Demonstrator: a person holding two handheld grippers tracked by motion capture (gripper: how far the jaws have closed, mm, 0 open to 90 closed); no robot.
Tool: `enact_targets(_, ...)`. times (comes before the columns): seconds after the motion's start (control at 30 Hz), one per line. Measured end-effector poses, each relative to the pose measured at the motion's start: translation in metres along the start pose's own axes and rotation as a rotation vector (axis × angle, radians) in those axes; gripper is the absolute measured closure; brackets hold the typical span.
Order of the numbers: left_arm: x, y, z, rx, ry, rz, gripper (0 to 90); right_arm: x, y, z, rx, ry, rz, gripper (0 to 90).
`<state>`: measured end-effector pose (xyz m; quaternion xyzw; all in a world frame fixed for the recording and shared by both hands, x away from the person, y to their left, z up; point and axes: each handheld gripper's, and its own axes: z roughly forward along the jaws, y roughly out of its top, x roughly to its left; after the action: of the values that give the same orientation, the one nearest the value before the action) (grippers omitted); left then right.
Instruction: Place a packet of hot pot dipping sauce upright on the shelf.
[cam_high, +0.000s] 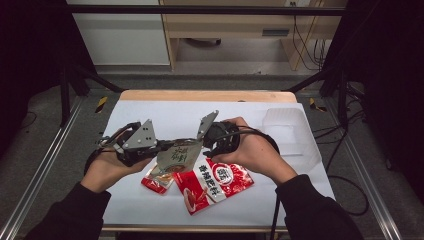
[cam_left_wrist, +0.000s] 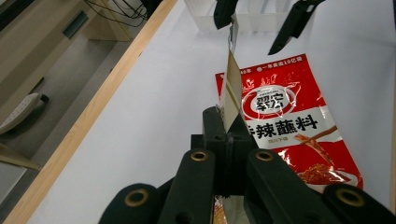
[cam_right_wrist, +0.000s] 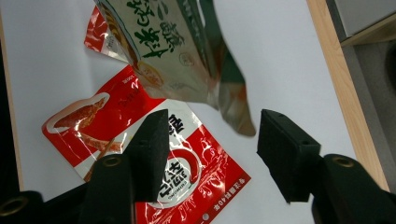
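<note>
Two grippers meet over the white table (cam_high: 150, 210) in the high view: the left gripper (cam_high: 162, 148) is clamped on the left edge of a pale green-lettered packet (cam_high: 179, 156), held above the large red packet (cam_high: 220, 182), and the right gripper (cam_high: 204, 145) sits at the packet's right end. Left gripper view: its jaws are pressed together on the packet (cam_left_wrist: 231, 93), seen edge-on, running away toward the other gripper's jaws at the far end. Right gripper view: the jaws stand apart, pads not touching; the packet's lower corner (cam_right_wrist: 236, 109) hangs just beyond and between them, so I judge the right gripper must advance slightly to pinch it.
</note>
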<state>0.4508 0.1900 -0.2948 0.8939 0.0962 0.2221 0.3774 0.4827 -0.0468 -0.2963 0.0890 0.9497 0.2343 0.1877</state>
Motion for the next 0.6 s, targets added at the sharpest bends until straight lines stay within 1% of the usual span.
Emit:
enact_targets(0.07,-0.002,0.001,0.002,0.0,-0.008,0.005,90.0,-0.001,0.0,0.002,-0.007,0.009,-0.003,48.5)
enact_targets(0.17,-0.004,0.003,0.003,0.001,-0.018,0.01,90.0,-0.001,-0.001,0.004,-0.007,0.021,0.005,51.2)
enact_targets(0.27,-0.007,0.005,0.005,-0.007,-0.029,0.013,90.0,0.001,-0.001,0.006,-0.012,0.042,0.005,54.3)
enact_targets(0.37,-0.01,0.007,0.006,-0.012,-0.034,0.023,90.0,0.003,0.0,0.009,-0.014,0.051,-0.003,57.8)
enact_targets(0.43,-0.011,0.008,0.006,-0.021,-0.038,0.023,90.0,0.004,0.0,0.011,-0.015,0.054,-0.019,62.6)
enact_targets(0.53,-0.012,0.008,0.007,-0.023,-0.042,0.027,90.0,0.006,0.0,0.012,-0.025,0.075,-0.024,67.6)
enact_targets(0.6,-0.012,0.008,0.007,-0.024,-0.043,0.025,90.0,0.007,-0.001,0.014,-0.02,0.079,-0.033,72.1)
